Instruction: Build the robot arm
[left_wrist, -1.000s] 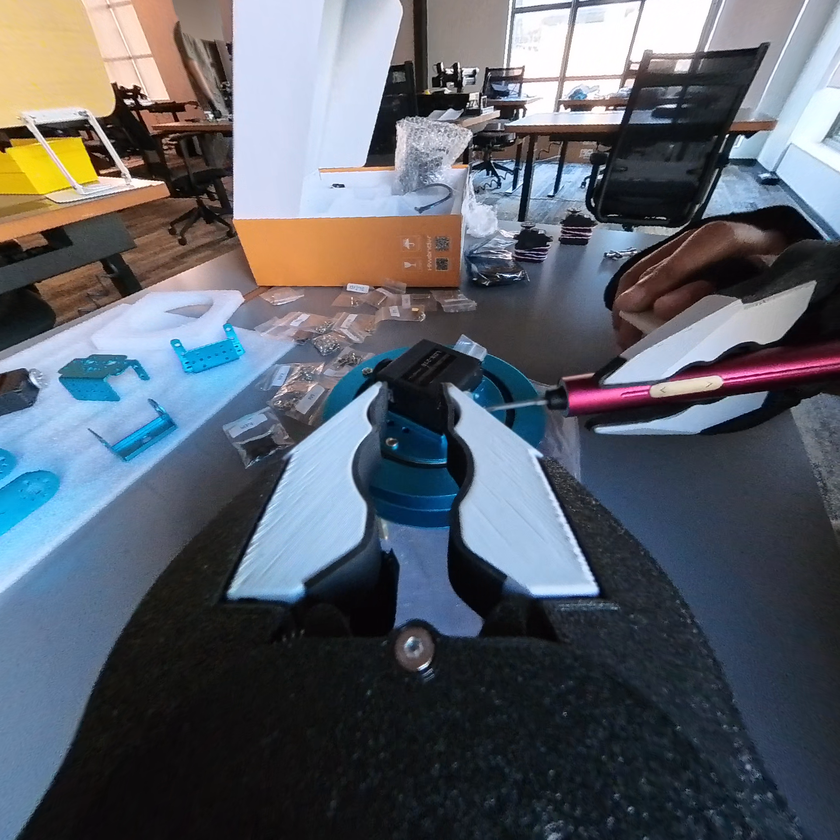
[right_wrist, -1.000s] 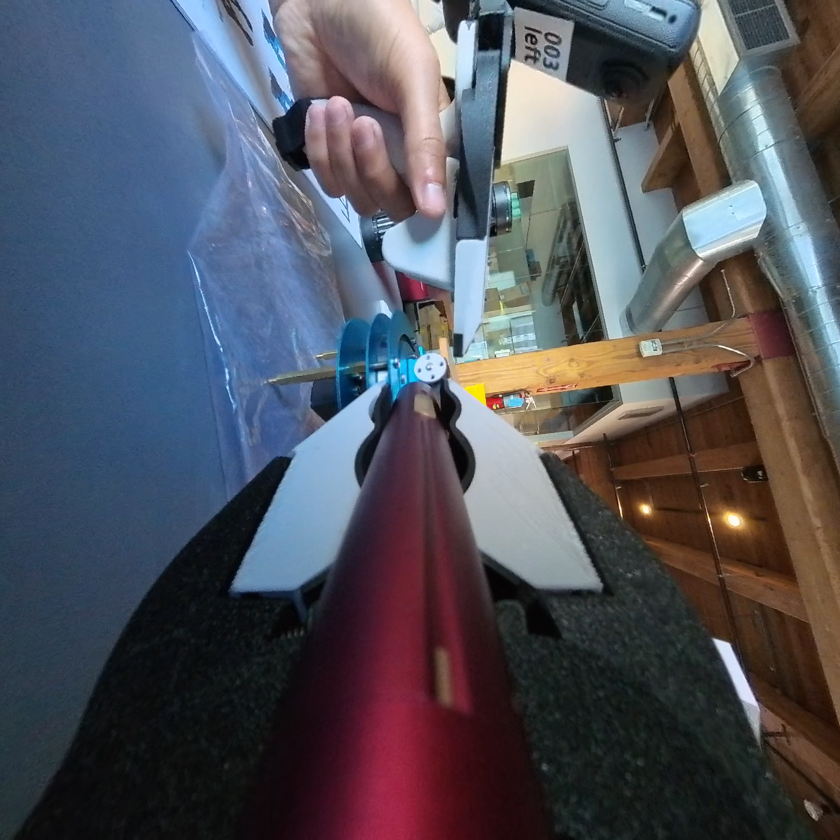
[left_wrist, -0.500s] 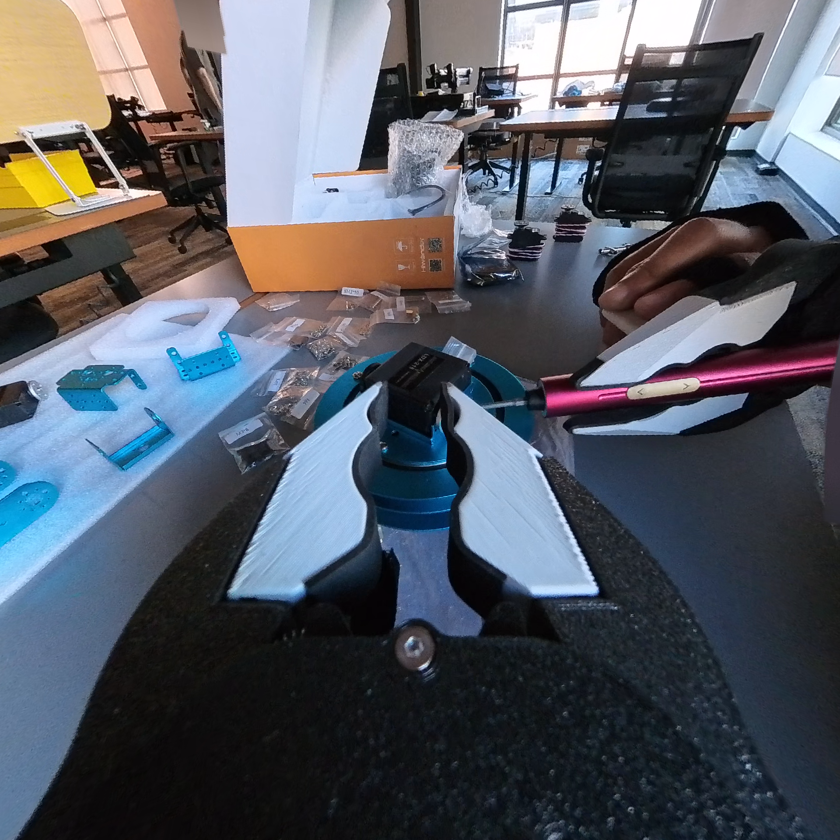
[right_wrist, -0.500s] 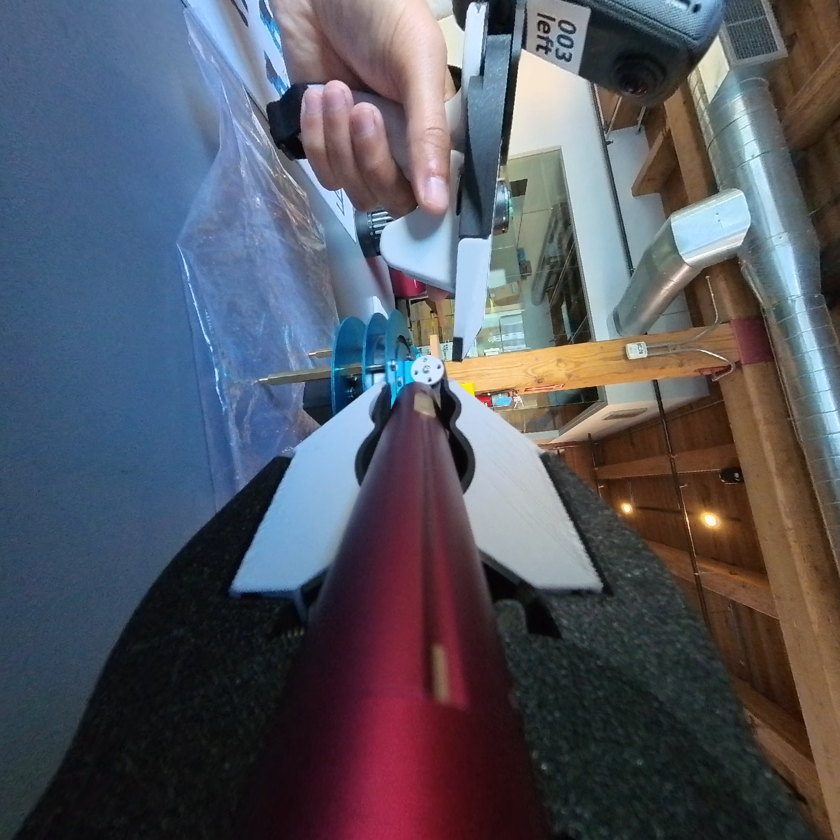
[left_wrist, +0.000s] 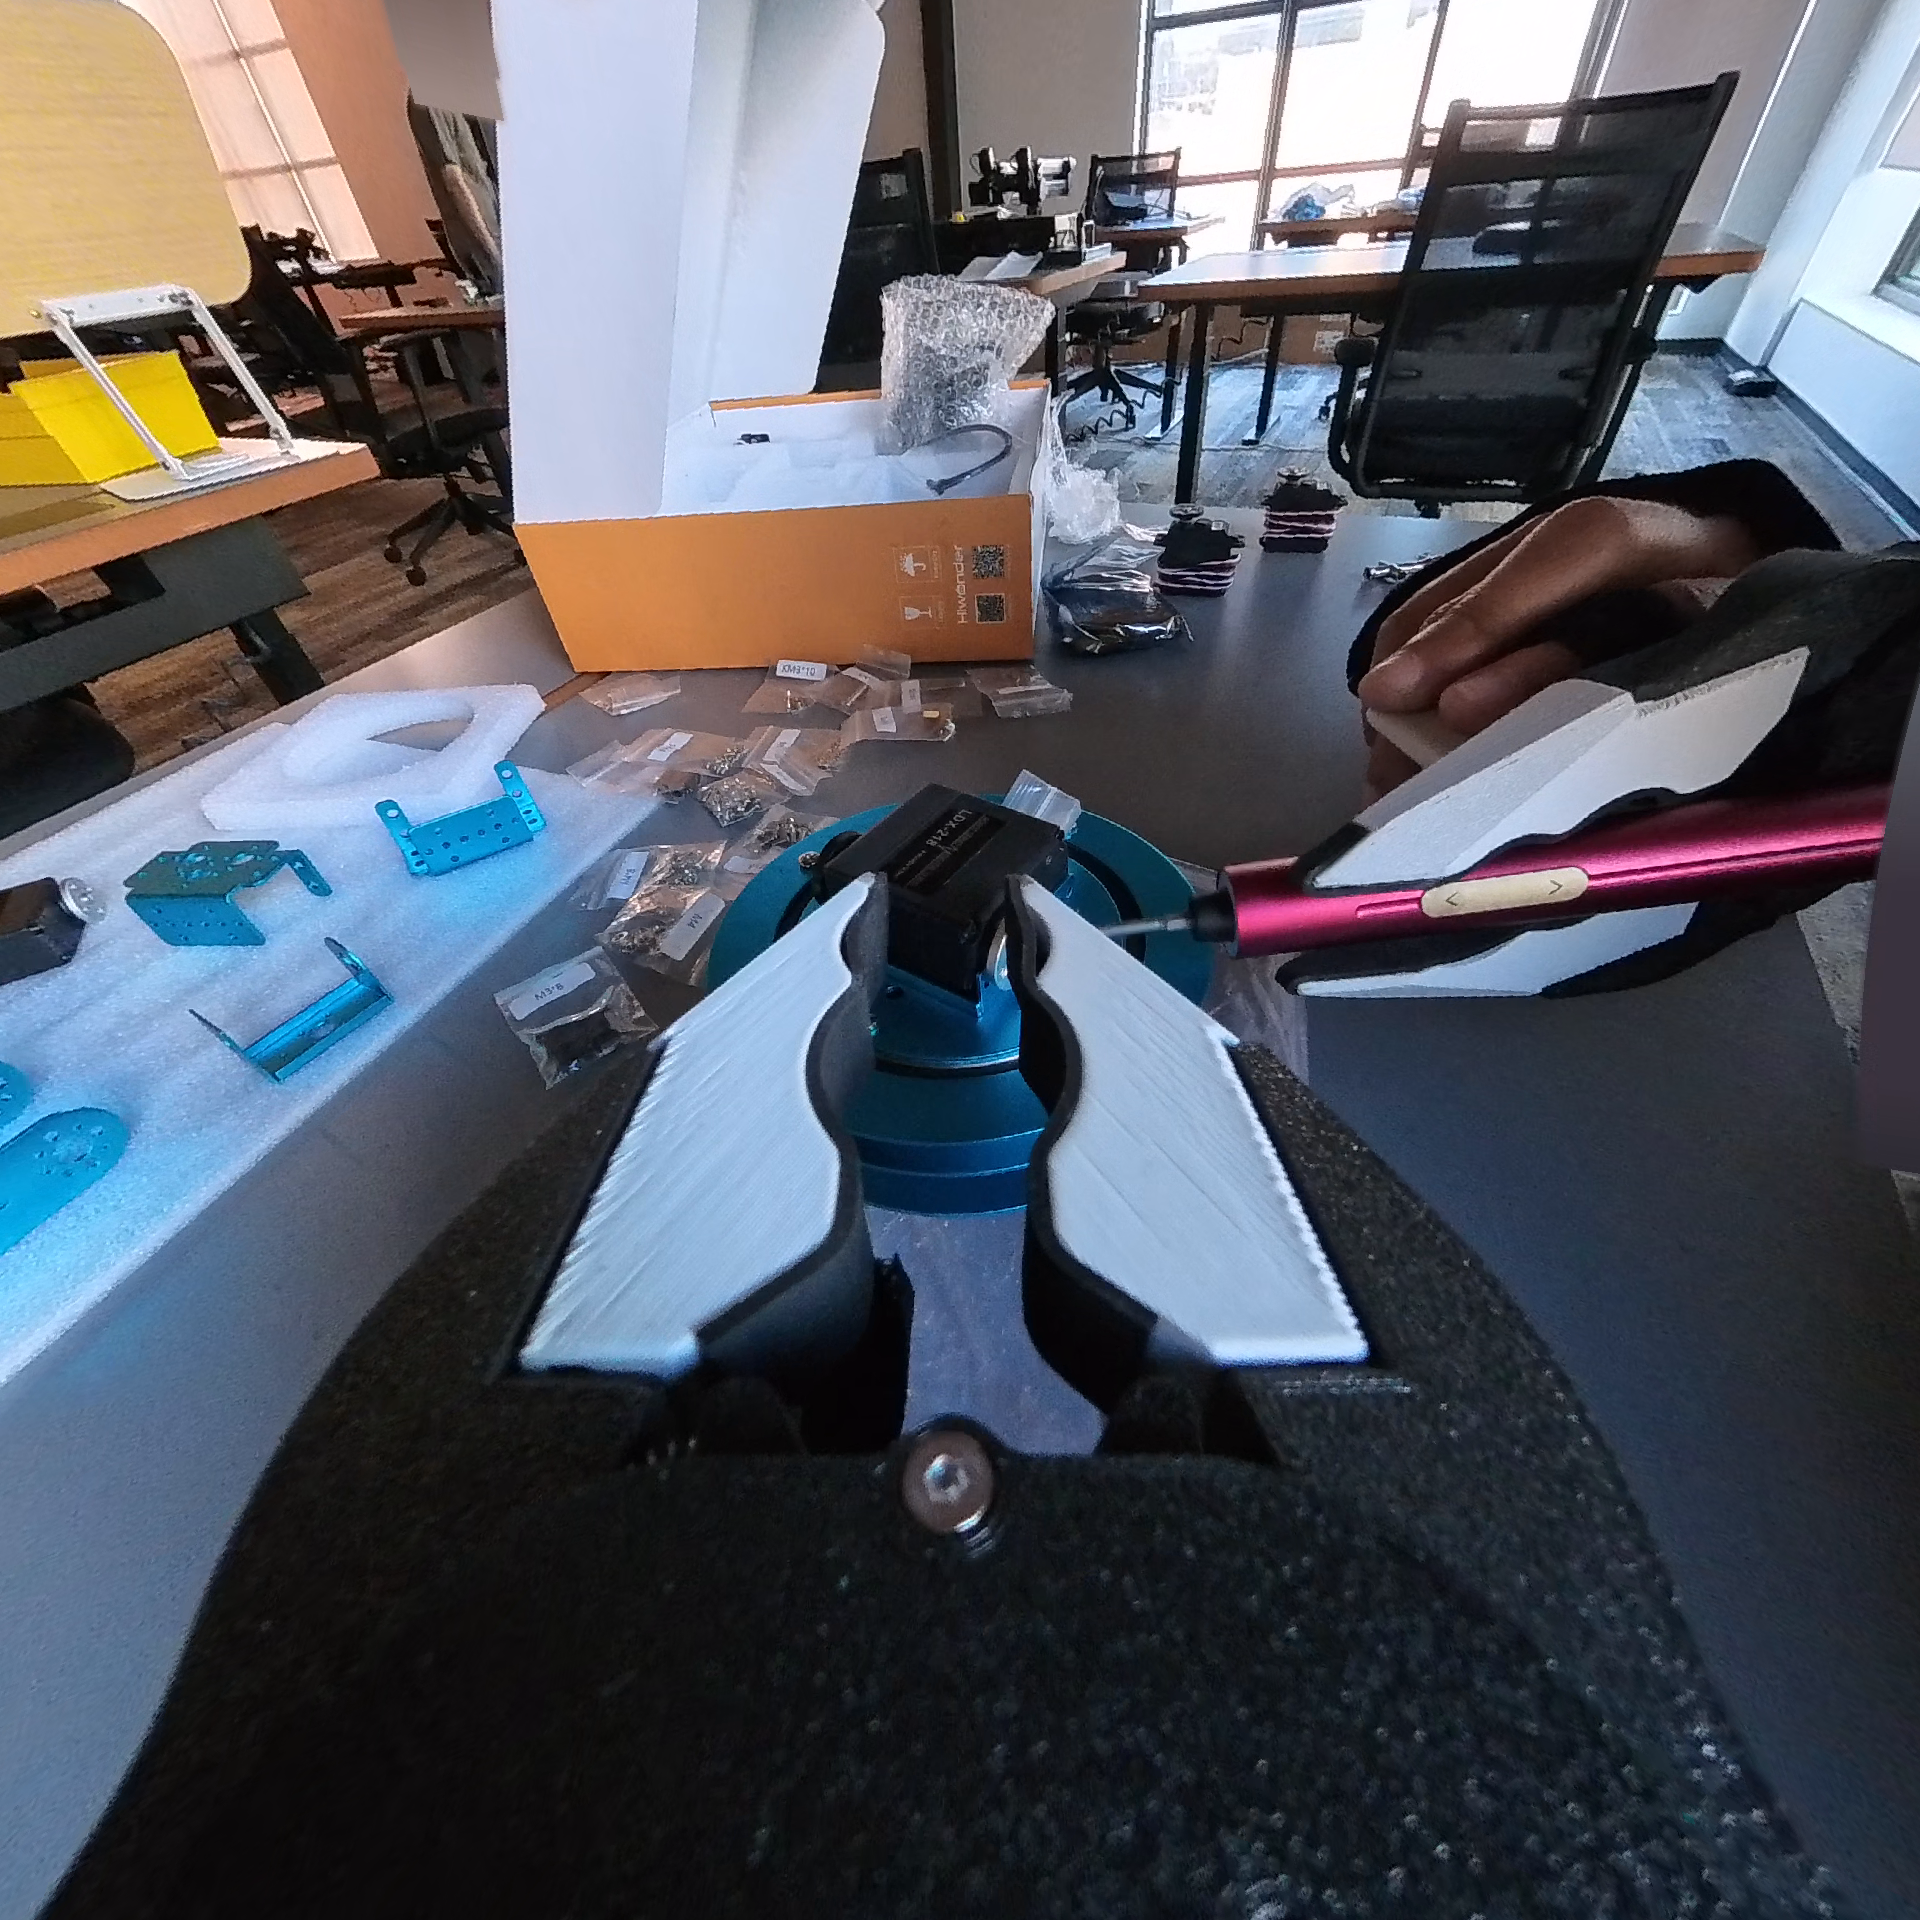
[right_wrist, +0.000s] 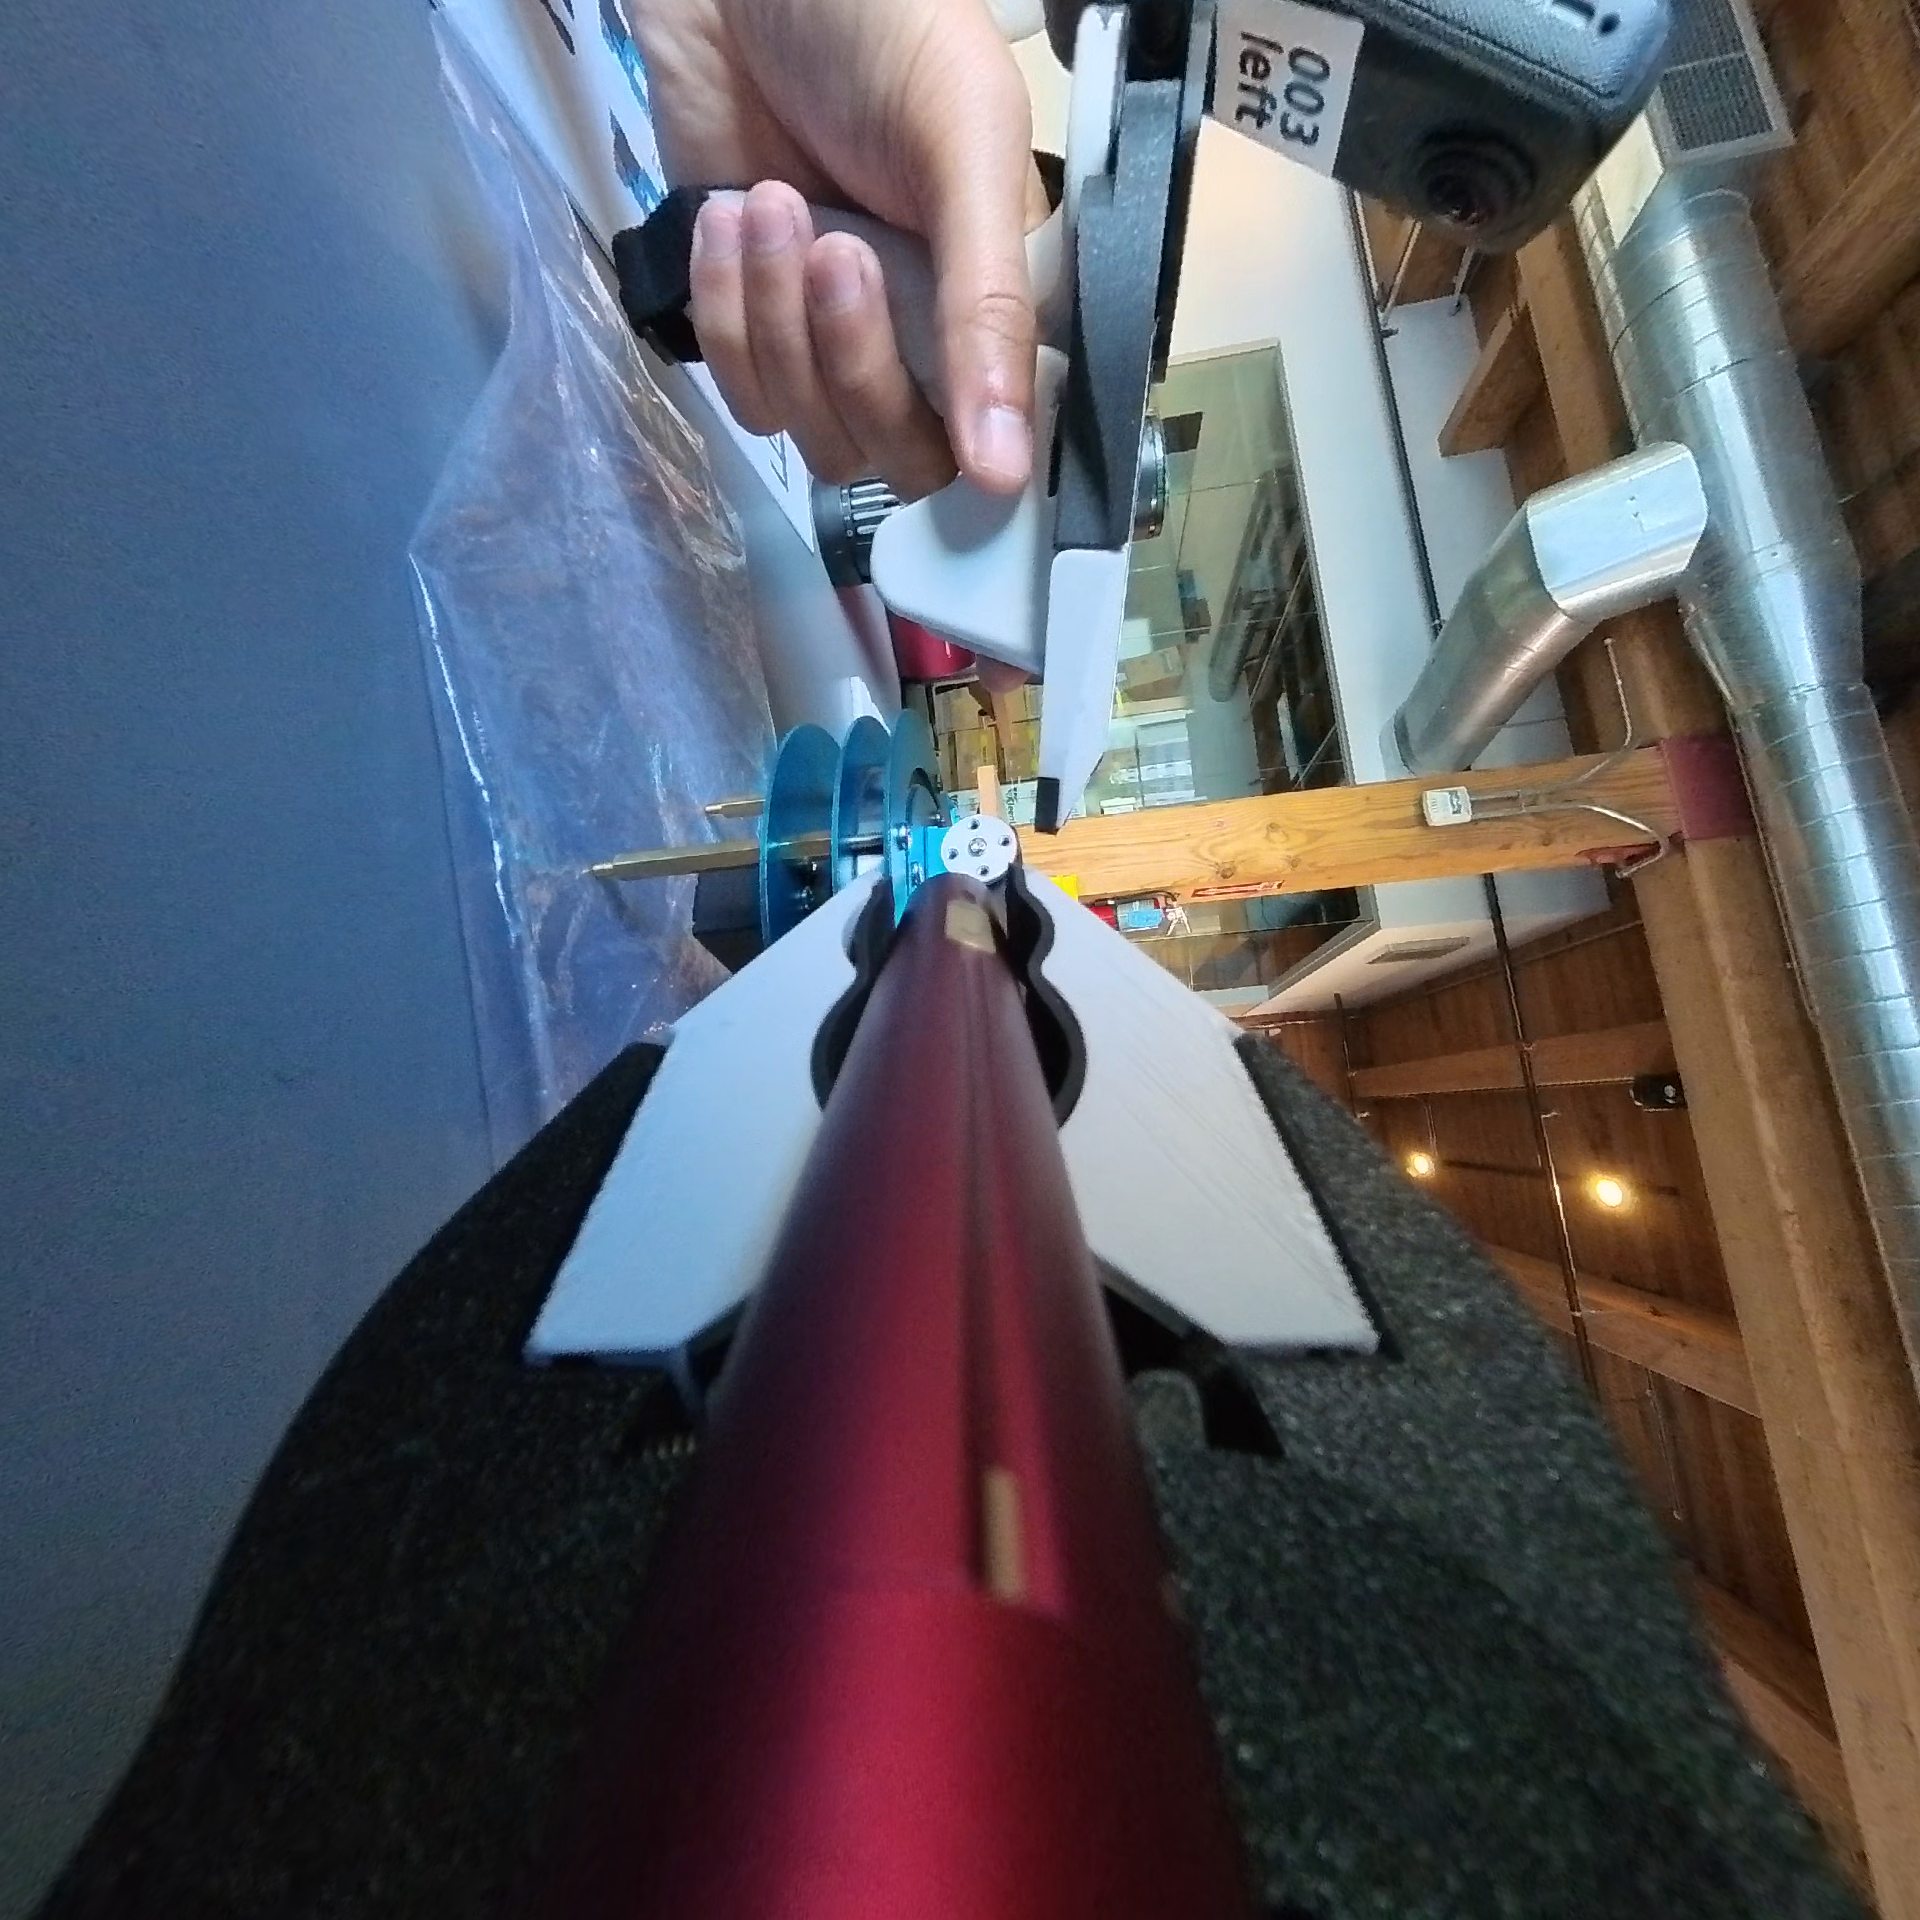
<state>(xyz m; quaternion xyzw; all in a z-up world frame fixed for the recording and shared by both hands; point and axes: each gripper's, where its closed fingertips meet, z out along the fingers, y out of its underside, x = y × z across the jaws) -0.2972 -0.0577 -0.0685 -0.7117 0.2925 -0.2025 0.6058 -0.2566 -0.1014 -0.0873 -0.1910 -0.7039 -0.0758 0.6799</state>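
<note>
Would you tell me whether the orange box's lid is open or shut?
Open: the orange box's white lid stands upright, with foam and bubble wrap visible inside.

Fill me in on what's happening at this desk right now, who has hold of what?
A person works with two tools. The left hand-held gripper is closed on a black servo block sitting atop a blue round metal base on the grey desk. The right hand-held gripper clamps a red electric screwdriver, its thin bit aimed sideways at the servo's side. Small screw bags and blue brackets lie to the left, an opened orange box behind.
</note>
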